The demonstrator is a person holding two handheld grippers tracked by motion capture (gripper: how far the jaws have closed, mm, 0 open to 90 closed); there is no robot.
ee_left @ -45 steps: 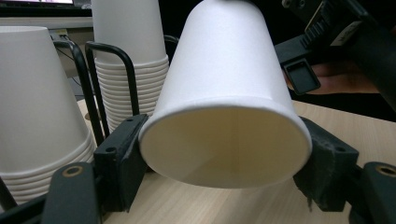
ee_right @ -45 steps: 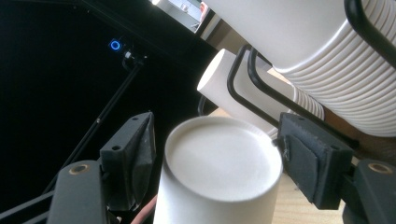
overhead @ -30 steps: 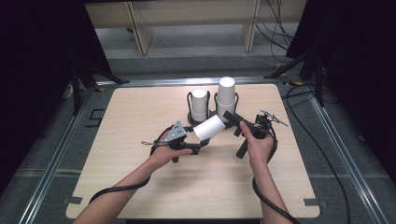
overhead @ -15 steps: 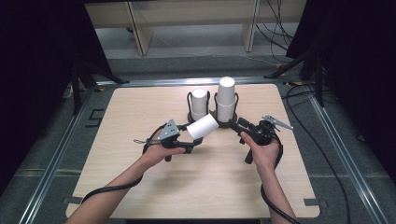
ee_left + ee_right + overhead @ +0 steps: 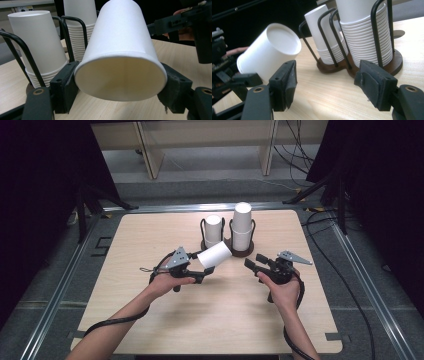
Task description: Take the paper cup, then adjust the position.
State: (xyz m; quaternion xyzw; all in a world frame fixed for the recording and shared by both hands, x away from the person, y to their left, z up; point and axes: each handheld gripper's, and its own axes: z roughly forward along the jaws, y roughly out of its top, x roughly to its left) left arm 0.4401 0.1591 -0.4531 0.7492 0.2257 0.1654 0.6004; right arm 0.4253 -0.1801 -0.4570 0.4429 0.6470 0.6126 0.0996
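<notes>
A white paper cup (image 5: 215, 254) lies on its side above the table, closed end toward the rack. My left gripper (image 5: 206, 270) is shut on it, its pads pressing both sides of the rim; in the left gripper view the cup (image 5: 122, 50) has its mouth facing the camera. My right gripper (image 5: 250, 265) hovers to the cup's right, apart from it. Its jaws have just been closing, and in the right gripper view that gripper (image 5: 327, 82) has nothing between its pads. There the cup (image 5: 269, 52) sits beyond the left pad.
A dark wire rack on a wooden base (image 5: 240, 251) stands behind the cup, holding a short stack of white cups (image 5: 213, 227) and a taller stack (image 5: 242, 222). Bare tabletop (image 5: 150, 320) spreads in front. The metal frame (image 5: 60, 285) borders the table.
My right gripper has drawn back from the cup's closed end, moving right and down, and its jaws stand narrower. The left gripper and the cup have barely moved.
</notes>
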